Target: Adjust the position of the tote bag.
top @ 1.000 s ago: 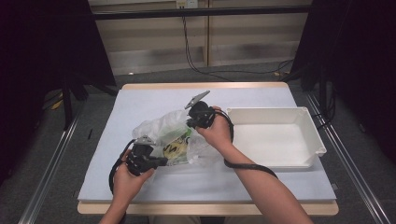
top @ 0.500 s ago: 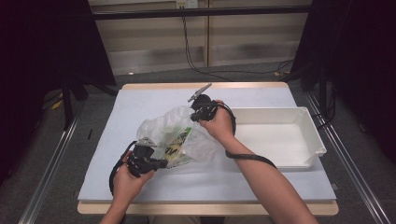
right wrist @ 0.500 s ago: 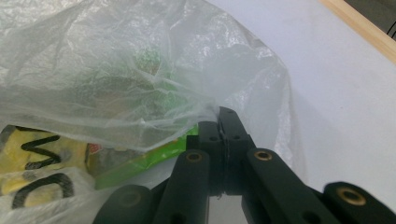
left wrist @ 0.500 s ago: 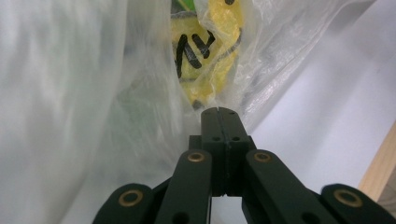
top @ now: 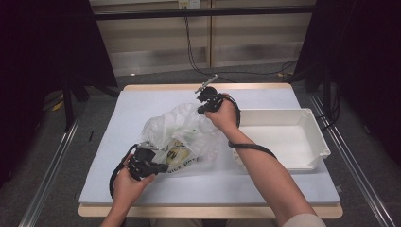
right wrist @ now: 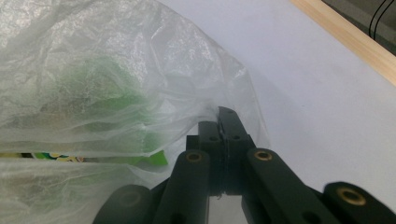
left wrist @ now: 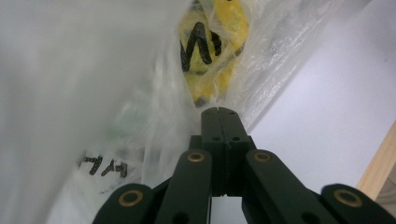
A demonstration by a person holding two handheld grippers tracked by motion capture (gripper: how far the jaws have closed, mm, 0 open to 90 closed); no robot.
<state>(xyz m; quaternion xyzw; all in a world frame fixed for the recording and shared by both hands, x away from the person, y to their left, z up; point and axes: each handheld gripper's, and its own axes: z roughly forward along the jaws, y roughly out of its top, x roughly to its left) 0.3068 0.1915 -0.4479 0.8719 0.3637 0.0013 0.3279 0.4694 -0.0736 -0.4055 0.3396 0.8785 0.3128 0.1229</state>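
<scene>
A clear plastic bag (top: 182,137) lies on the white table cover (top: 142,101), stretched between the two grippers, with yellow and green packets (top: 177,153) showing through its film. The left gripper (top: 158,166) has its jaws clenched on the bag's near lower edge; in the left gripper view the film (left wrist: 140,93) bunches just ahead of and to the left of the closed jaw tips, and a yellow packet with black letters (left wrist: 208,51) sits straight beyond them. The right gripper (top: 202,109) has its jaws pinched on the bag's far upper edge; in the right gripper view the film (right wrist: 140,84) runs into the closed tips from the left, with green contents behind it.

To the right of the right gripper's jaws stands a white plastic tray (top: 312,127), close beside the bag, the right forearm crossing its near left corner. Beyond the right jaws the cover is bare up to the table's wooden far edge (right wrist: 345,42). Right of the left jaws, bare cover reaches the wooden near edge (left wrist: 380,163).
</scene>
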